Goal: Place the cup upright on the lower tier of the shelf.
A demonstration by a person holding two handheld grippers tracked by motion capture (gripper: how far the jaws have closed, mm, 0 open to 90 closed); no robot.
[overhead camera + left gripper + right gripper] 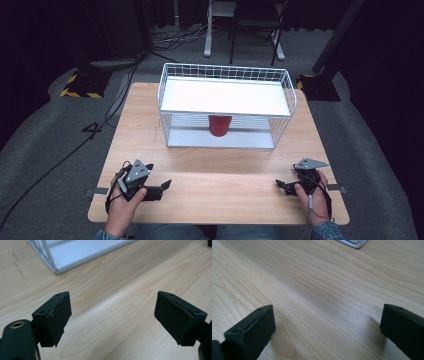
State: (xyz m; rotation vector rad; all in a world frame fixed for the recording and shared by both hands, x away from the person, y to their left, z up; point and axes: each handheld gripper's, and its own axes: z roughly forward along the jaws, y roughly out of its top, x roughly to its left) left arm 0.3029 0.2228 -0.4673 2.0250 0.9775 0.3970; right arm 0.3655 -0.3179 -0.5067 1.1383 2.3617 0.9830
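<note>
Work in hand: judged to concern the red cup (220, 125) in the wire rack (165, 107); nothing is gripped.
Cup position: on the rack's lower tier, under the white shelf (225, 96), near the middle, set back from the open front.
Left gripper (167, 184): low over the surface (220, 192) near the front left; fingers (58, 315) stand apart with bare wood between them.
Right gripper (279, 184): low at the front right; fingers (254, 330) likewise apart, holding nothing.
Progress: no handling of the cup is evident. Either it has been placed and the hands are parked, or the reach is not yet begun; the pictures do not settle which.
Remaining: if the cup is to come out, everything from approach to grasp.
Open room: a broad bare strip of wood lies between the grippers and the rack.
Edges: both hands sit close to the front edge. The shelf overhead and the wire sides narrow any entry to the lower tier, so a low, level approach is judged necessary.
</note>
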